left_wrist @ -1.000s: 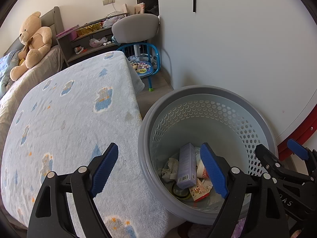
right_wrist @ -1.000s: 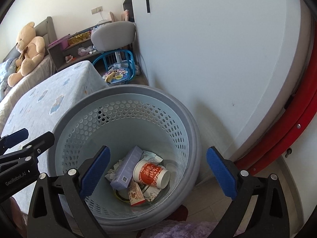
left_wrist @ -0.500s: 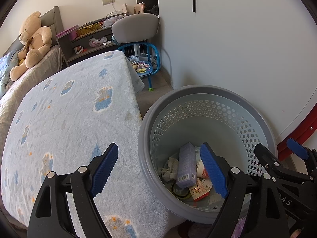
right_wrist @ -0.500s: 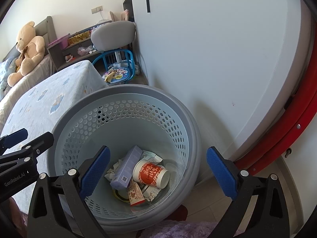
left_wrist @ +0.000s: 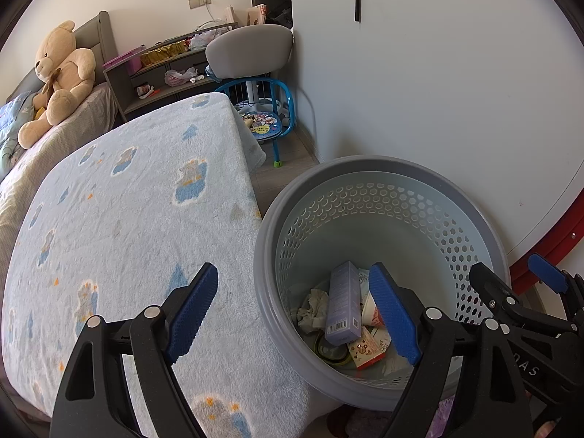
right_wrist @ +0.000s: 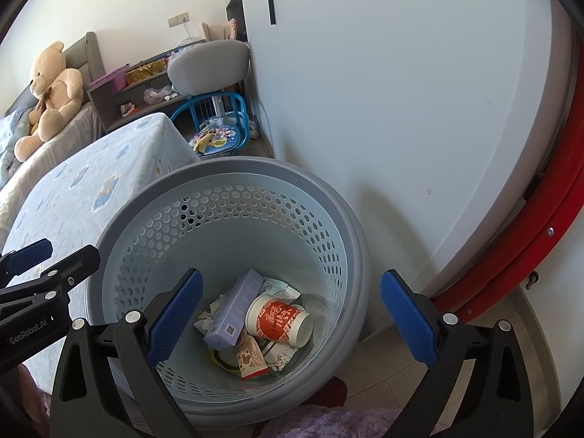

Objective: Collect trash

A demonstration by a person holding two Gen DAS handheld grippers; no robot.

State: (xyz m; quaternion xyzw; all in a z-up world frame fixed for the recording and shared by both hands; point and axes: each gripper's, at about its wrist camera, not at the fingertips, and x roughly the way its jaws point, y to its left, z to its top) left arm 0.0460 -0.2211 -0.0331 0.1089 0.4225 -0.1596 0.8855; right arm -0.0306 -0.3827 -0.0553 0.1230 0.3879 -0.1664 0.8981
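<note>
Trash [right_wrist: 255, 325] fills the grey perforated basket [right_wrist: 339, 226]; both hand-held grippers gape wide, empty

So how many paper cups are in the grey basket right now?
1: a red-and-white paper cup lying on its side at the bottom of the basket, beside the lilac box. More could be hidden under the trash.

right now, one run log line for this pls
left gripper: open, empty | right gripper: open, empty | basket: cup, box, wrappers inside
</note>
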